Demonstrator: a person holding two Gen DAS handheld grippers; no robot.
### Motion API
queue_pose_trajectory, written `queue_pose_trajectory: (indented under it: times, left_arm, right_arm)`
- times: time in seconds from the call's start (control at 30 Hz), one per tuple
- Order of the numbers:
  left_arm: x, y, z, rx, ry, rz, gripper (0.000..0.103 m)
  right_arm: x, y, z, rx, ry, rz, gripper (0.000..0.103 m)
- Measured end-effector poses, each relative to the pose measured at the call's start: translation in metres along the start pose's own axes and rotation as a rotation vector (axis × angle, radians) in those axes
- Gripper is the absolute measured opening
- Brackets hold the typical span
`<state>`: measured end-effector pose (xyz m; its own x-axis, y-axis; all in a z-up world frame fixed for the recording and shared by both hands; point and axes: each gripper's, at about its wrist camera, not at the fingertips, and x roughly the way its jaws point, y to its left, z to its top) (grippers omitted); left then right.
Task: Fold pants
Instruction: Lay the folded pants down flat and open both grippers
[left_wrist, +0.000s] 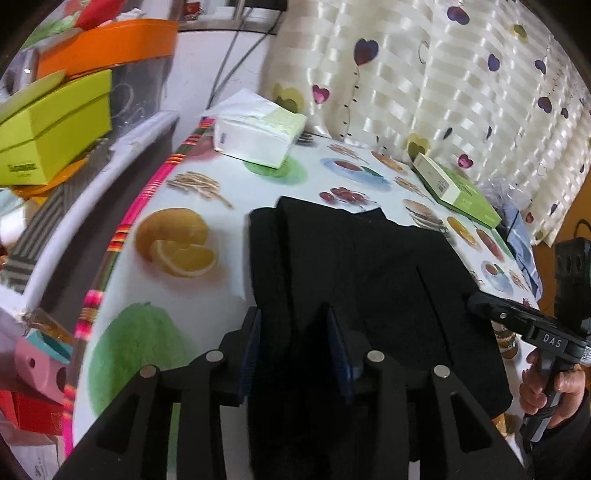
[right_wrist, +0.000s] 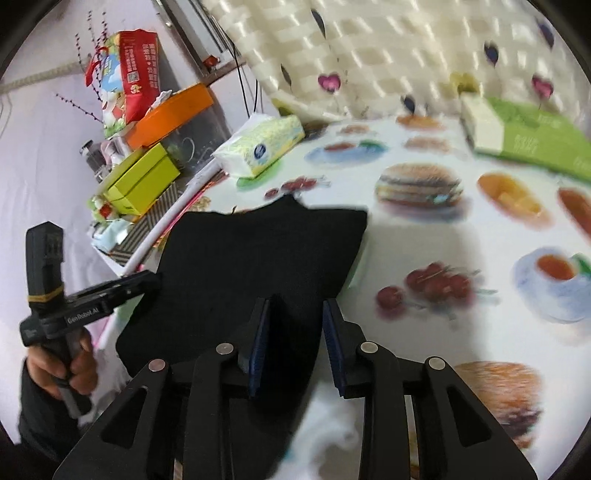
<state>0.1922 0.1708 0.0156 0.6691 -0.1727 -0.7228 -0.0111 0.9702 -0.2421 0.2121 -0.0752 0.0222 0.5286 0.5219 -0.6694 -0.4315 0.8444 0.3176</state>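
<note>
Black pants (left_wrist: 354, 266) lie partly folded on the tabletop (left_wrist: 207, 295), toward its near edge, spread between both tools. Left gripper (left_wrist: 293, 332) hangs over the near-left part of the cloth w/ jaws apart; black fabric sits between the pads, but I can't tell if it's actually pinched. Looks released. Right gripper (right_wrist: 295, 325) is the same story: jaws parted over the near-right edge of the pants (right_wrist: 258, 254), nothing clamped, and that view is smeared w/ blur.

Risks, as I judge it: fabric is limp and layered, so a bite may catch only the top layer and drag the stack askew. If one side lifts before the other, the fold skews. Near edge seems to hang off the tabletop, so a tug could slide it off.

Long axis prob. runs from near edge toward the curtain (left_wrist: 424, 92) side; far end shows a notched, uneven hem near the tissue pack (left_wrist: 258, 133). Which end is the waist, can't tell.
</note>
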Motion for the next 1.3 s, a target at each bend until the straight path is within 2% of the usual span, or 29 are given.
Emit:
queue_pose_trajectory:
  times: [0.1,0.13,0.23,0.33,0.43,0.5,0.6,0.73,0.8,1.03,1.3]
  left_arm:
    - [-0.014,0.001,-0.002,0.013,-0.044,0.118,0.039]
    - [-0.02,0.001,-0.003,0.008,-0.059,0.131,0.038]
    - [-0.034,-0.007,-0.006,0.017,-0.087,0.099,0.038]
    - [-0.04,-0.034,-0.013,0.098,-0.113,0.072,0.038]
    - [-0.026,-0.048,-0.02,0.152,-0.073,0.069,0.038]
    - [-0.009,-0.046,-0.024,0.144,-0.021,0.095,0.039]
    - [-0.009,-0.045,-0.027,0.134,-0.036,0.095,0.039]
    - [-0.028,-0.049,-0.032,0.118,-0.052,0.102,0.039]
    - [-0.042,-0.055,-0.04,0.123,-0.074,0.122,0.039]
    - [-0.075,-0.079,-0.079,0.095,-0.097,0.136,0.039]
    - [-0.086,-0.095,-0.108,0.086,-0.095,0.17,0.038]
  right_arm:
    - [-0.021,0.012,-0.001,-0.056,-0.053,-0.031,0.031]
    - [-0.028,0.018,-0.004,-0.075,-0.062,-0.032,0.031]
    - [-0.029,0.035,-0.015,-0.146,-0.051,-0.058,0.031]
    - [-0.02,0.048,-0.027,-0.2,-0.006,-0.061,0.031]
    - [-0.004,0.053,-0.039,-0.234,0.051,-0.079,0.031]
    - [0.004,0.051,-0.043,-0.242,0.062,-0.091,0.031]
    - [0.0,0.049,-0.041,-0.222,0.061,-0.08,0.031]
    - [-0.018,0.057,-0.046,-0.247,0.043,-0.089,0.033]
    - [-0.029,0.062,-0.052,-0.256,0.028,-0.08,0.043]
    - [-0.06,0.072,-0.088,-0.264,0.022,-0.08,0.044]
    - [-0.064,0.075,-0.12,-0.29,0.055,-0.111,0.044]
